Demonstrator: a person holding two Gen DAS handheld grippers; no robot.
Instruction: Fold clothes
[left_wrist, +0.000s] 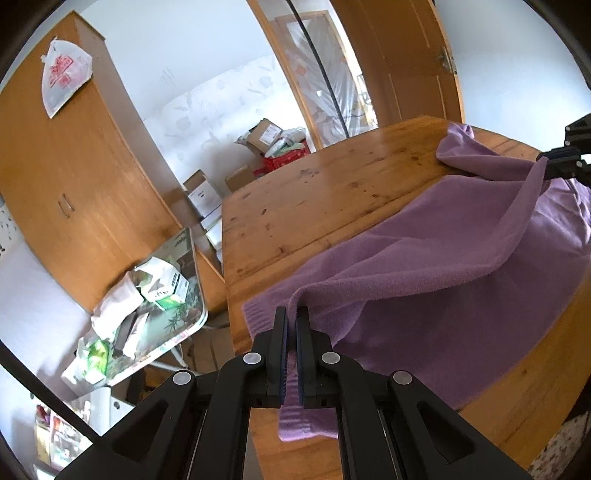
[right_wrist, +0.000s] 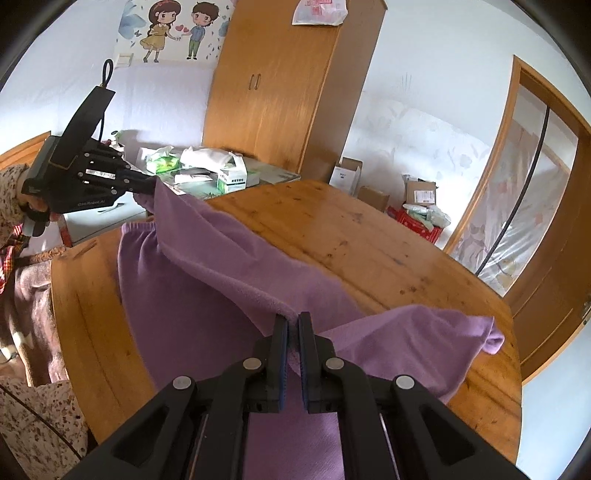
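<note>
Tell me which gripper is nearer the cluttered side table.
Left. The left gripper holds the purple garment at the table edge beside the side table; the right gripper grips it farther away.

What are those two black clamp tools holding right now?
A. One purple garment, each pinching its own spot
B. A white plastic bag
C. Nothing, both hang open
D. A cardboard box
A: the left gripper and the right gripper are each shut on an edge of the purple garment, lifted over the wooden table.
</note>
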